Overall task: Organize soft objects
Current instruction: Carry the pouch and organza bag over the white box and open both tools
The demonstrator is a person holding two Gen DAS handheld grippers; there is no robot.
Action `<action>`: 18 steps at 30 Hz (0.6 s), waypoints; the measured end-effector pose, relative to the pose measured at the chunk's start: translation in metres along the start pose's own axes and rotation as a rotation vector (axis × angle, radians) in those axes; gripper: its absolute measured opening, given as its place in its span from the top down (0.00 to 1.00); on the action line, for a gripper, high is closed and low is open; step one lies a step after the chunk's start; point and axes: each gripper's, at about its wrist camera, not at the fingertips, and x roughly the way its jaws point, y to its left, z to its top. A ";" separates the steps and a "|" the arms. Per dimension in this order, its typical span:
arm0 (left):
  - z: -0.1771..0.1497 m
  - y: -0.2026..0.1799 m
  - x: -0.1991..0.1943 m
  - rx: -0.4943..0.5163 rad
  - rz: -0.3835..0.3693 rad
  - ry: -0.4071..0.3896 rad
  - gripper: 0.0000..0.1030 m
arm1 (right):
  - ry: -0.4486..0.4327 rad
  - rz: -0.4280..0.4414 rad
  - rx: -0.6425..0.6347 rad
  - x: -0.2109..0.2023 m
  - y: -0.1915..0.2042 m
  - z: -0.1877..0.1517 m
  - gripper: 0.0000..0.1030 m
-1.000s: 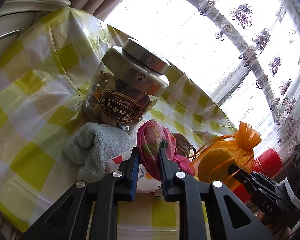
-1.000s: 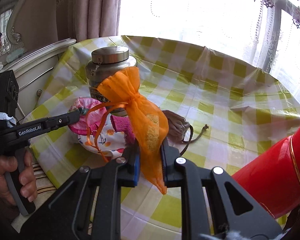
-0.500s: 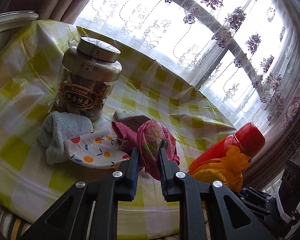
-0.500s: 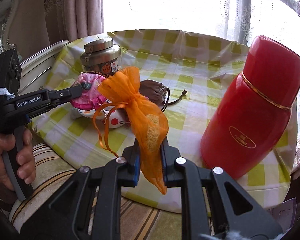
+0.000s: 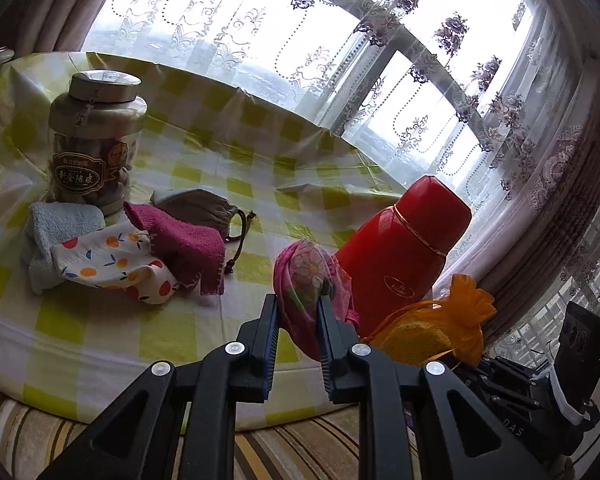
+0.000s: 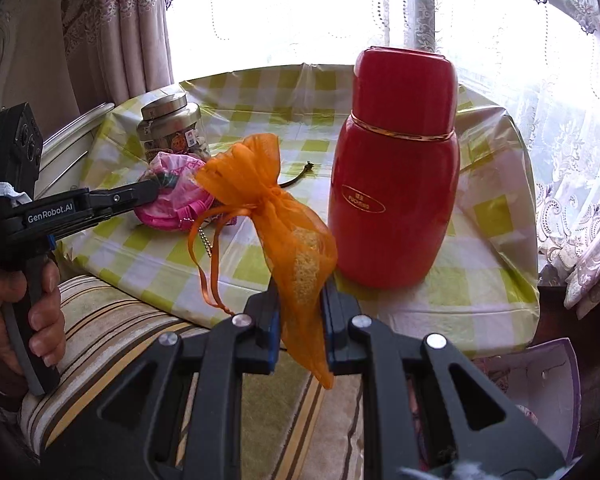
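Left wrist view showed our left gripper (image 5: 297,322) pinching the pink pouch (image 5: 306,280) above the tabletop (image 5: 100,328); our right gripper (image 6: 300,320) pinched the orange bag (image 6: 284,232), probably to carry both away for sorting.

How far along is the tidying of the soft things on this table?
Nothing looks put away yet. In hand: the left gripper is clamped on the pink floral pouch, the right gripper on the orange mesh bag. Left on the checked tablecloth: the blue towel, the fruit-print cloth, the magenta cloth and the grey drawstring pouch.
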 end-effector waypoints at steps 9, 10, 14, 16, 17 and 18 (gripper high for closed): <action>-0.025 -0.058 0.006 0.092 -0.072 0.071 0.81 | -0.002 -0.066 0.068 -0.036 -0.046 -0.029 0.81; -0.027 -0.063 0.006 0.099 -0.080 0.079 0.81 | 0.000 -0.077 0.080 -0.040 -0.051 -0.032 0.81; -0.037 -0.084 0.009 0.128 -0.115 0.117 0.81 | 0.004 -0.123 0.124 -0.057 -0.076 -0.045 0.81; -0.042 -0.095 0.012 0.145 -0.133 0.140 0.81 | 0.005 -0.145 0.140 -0.064 -0.087 -0.050 0.81; -0.045 -0.101 0.013 0.153 -0.142 0.150 0.81 | 0.007 -0.157 0.148 -0.068 -0.093 -0.052 0.81; -0.048 -0.107 0.015 0.162 -0.153 0.161 0.81 | 0.008 -0.170 0.155 -0.072 -0.099 -0.054 0.81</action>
